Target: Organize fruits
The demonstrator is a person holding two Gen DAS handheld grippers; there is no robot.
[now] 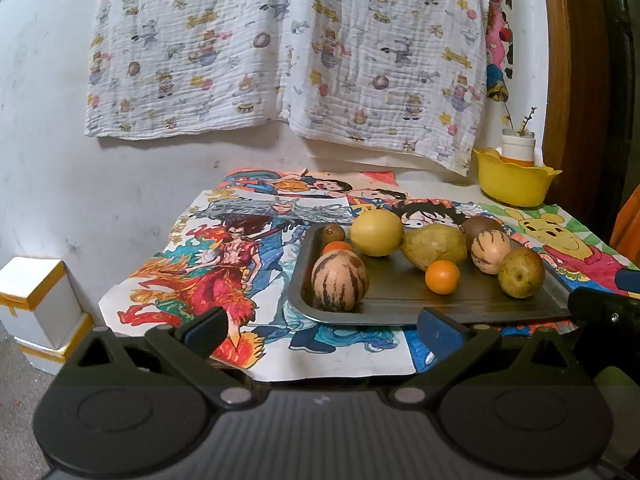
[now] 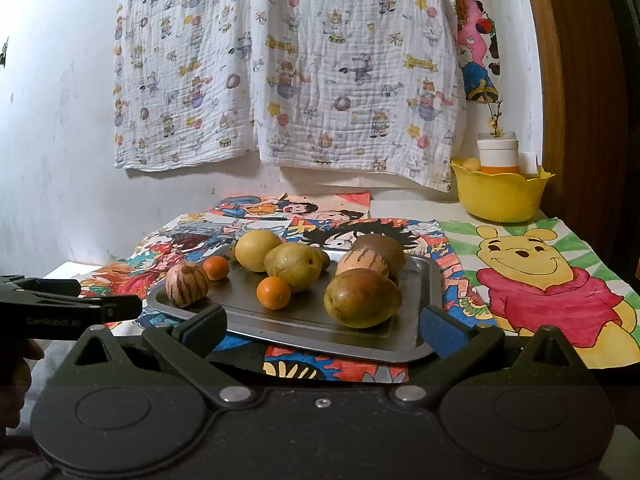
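Spread wide and empty, the left gripper (image 1: 320,330), blue pads (image 1: 438,328) short of the tray's near rim and touching nothing. Likewise the right gripper (image 2: 322,330): fingers far apart, nothing between them, held just before the metal tray (image 2: 432,280) on the table. Left gripper's black body also visible at the left edge of the right wrist view, cut off by the frame; hand behind it too dark to read. On the tray, all fruit: near striped melon (image 1: 339,281), small orange (image 1: 442,277), second orange (image 1: 337,247) half hidden behind the melon, round yellow fruit (image 1: 377,233), green pear (image 1: 434,246), second striped melon (image 1: 490,251), greenish-brown pear (image 1: 521,272) at the right. Brown kiwi (image 1: 333,233) at the back left, another kiwi (image 1: 480,224) mostly covered by fruit in front. Beyond, at the table's far right corner, a yellow bowl (image 2: 498,196) with a white jar (image 2: 498,156) inside; other contents hard to make out.
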